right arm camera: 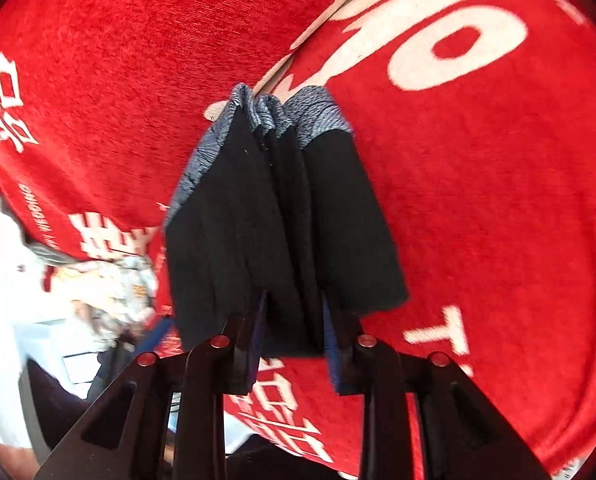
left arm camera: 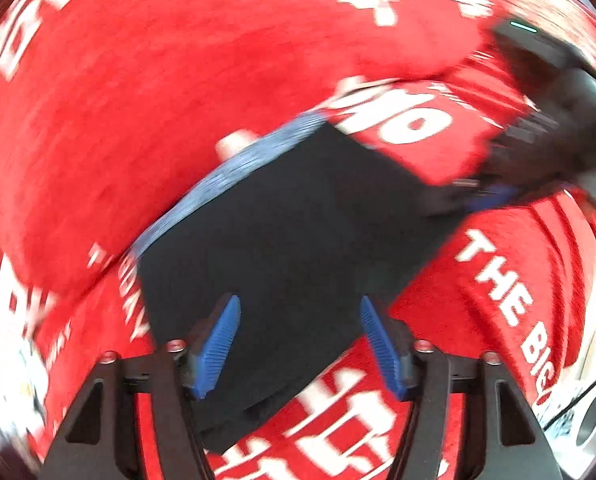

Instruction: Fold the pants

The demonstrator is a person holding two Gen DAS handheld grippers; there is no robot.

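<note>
The black pants (left arm camera: 298,216) lie folded on the red cloth, their grey-blue waistband (left arm camera: 234,168) along the far-left edge. My left gripper (left arm camera: 299,344) hovers over their near end, open, its blue pads (left arm camera: 218,344) wide apart with nothing pinched between them. My right gripper (left arm camera: 481,194) comes in from the right at the pants' far corner. In the right wrist view the black pants (right arm camera: 282,216) stand in several folds that run into my right gripper (right arm camera: 292,340), shut on them, with the waistband (right arm camera: 298,116) at the far end.
A red cloth (left arm camera: 158,100) with large white lettering covers the surface. A round metal part (left arm camera: 589,420) sits past its lower right edge. In the right wrist view the red cloth (right arm camera: 497,200) ends at the left, where a patterned bundle (right arm camera: 118,288) and white surfaces lie.
</note>
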